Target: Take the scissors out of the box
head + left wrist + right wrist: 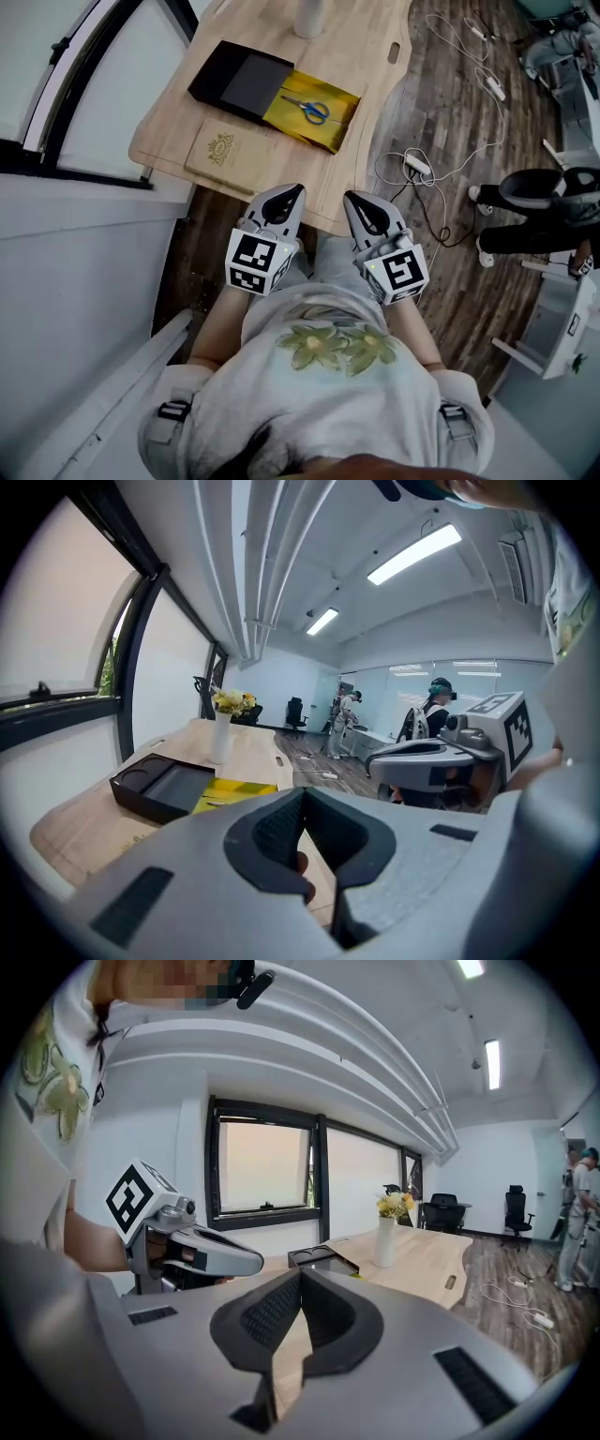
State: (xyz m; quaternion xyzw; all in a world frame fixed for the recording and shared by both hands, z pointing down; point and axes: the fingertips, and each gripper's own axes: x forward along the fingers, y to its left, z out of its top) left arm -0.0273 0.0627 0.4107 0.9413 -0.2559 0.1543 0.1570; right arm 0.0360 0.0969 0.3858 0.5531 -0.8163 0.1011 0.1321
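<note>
Pale wood forms the bench [173,127], and on it lies a flat black cardboard box [239,80] with its yellow-lined inner tray [336,122] drawn out beside it. The small blue-handled scissors [308,109] rest on that yellow lining, blades pointing toward the black part, well apart from both tools. The left tongs [292,193] and the right tongs [355,201] hang side by side by the bench's near edge, each clenched on nothing, pads meeting.

The step in hand looks like the approach. To do it well, one pair of tongs should open before coming over the tray, set its pads across the scissors near the pivot, and close low and square. The other could press on the black box so nothing slides. The lining looks slippery.
</note>
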